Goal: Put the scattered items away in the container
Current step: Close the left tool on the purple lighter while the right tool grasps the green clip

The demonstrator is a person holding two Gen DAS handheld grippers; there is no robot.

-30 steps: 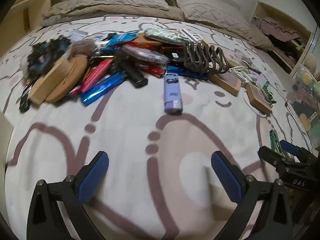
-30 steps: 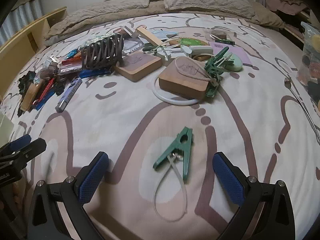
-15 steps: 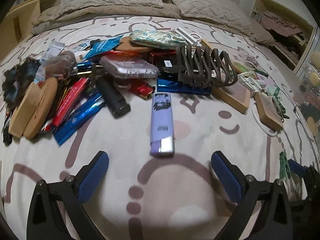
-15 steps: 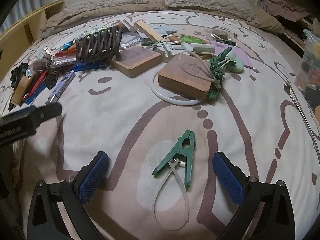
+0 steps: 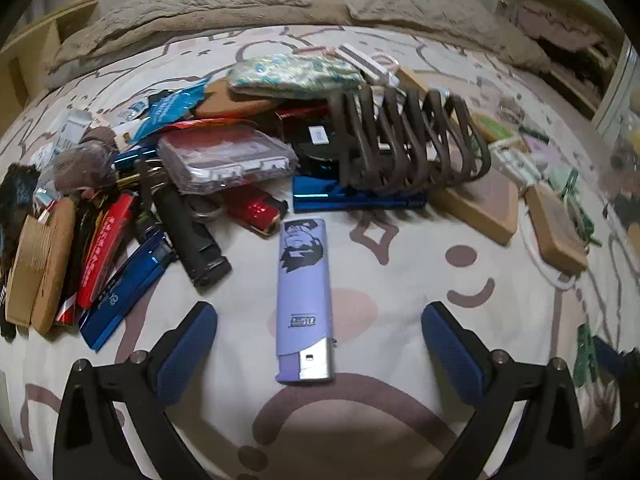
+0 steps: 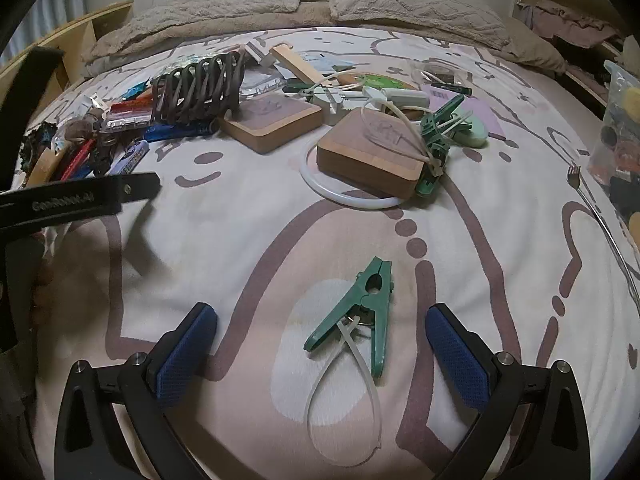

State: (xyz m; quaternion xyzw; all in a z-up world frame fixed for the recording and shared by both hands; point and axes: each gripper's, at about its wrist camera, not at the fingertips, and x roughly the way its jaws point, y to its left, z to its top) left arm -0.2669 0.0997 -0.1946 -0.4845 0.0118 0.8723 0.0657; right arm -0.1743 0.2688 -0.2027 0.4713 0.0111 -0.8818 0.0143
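Note:
A lilac lighter (image 5: 305, 300) lies on the bedspread between the fingers of my open left gripper (image 5: 320, 344), its metal head nearest me. It also shows in the right wrist view (image 6: 130, 158). Behind it is a pile of lighters, a clear case (image 5: 224, 158) and a brown claw hair clip (image 5: 408, 140). My right gripper (image 6: 320, 344) is open around a green clothes peg (image 6: 362, 312) with a white zip-tie loop (image 6: 340, 404). The left gripper body (image 6: 76, 202) shows at the left of the right wrist view. No container is clearly in view.
Two wooden blocks (image 6: 272, 122) (image 6: 372, 152), a white ring (image 6: 348, 196), more green pegs (image 6: 438, 136) and cables lie mid-bed. A fork (image 6: 600, 220) lies at the right by a clear bag (image 6: 620, 128). Pillows (image 6: 408, 0) are at the head; shelves flank the bed.
My left gripper has moved forward towards the pile, so the lilac lighter now lies between its fingers. My right gripper has barely moved over the green peg.

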